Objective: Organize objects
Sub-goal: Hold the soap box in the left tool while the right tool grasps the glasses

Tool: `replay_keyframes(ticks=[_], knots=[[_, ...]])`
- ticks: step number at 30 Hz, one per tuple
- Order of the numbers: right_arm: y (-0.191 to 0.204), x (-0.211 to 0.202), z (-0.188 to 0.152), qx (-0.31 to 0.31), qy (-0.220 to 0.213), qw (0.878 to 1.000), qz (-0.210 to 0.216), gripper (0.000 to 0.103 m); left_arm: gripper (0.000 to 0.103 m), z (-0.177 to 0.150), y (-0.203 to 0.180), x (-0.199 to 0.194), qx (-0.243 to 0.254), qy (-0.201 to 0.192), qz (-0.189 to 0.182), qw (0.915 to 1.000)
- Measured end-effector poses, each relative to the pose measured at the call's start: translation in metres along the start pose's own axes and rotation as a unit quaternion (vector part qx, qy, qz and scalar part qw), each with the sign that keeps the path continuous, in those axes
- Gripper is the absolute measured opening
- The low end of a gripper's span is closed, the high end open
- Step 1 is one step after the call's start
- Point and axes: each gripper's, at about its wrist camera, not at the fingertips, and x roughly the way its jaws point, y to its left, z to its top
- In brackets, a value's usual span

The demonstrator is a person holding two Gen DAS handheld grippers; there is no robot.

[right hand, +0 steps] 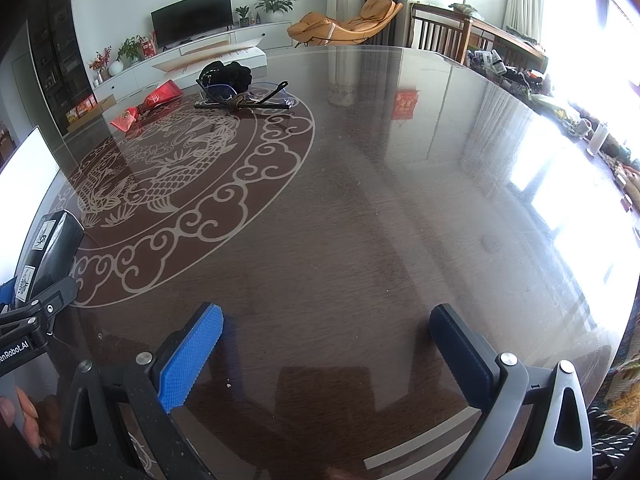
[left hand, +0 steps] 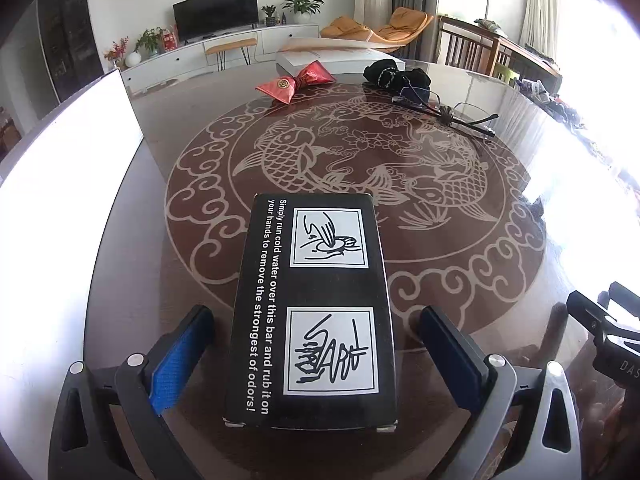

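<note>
A black box (left hand: 316, 308) with white print and two hand drawings lies on the dark round table (left hand: 500, 320). My left gripper (left hand: 316, 332) is open, its blue pads on either side of the box with a gap on both sides. The box also shows at the left edge of the right wrist view (right hand: 52, 248). My right gripper (right hand: 326, 340) is open and empty above bare table. Far across lie a red bow (left hand: 296, 82), a black pouch (left hand: 396, 74) and glasses (left hand: 444, 110).
A white flat box (left hand: 340, 58) lies at the table's far edge. A white panel (left hand: 68, 168) stands at the left. The right gripper's body (left hand: 600, 332) shows at the right edge of the left wrist view. Chairs and a cluttered sideboard stand beyond the table.
</note>
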Motion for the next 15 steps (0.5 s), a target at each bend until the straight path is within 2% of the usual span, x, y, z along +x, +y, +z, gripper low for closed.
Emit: replay_keyframes(ticks=[7, 15], knots=[[-0.007, 0.004, 0.007, -0.003, 0.012, 1.000, 0.004, 0.103, 0.103, 0.000, 0.000, 0.000, 0.000, 0.000, 0.000, 1.0000], [-0.016, 0.056, 0.077, -0.105, 0.004, 0.992, 0.071, 0.103, 0.103, 0.000, 0.000, 0.000, 0.000, 0.000, 0.000, 1.0000]])
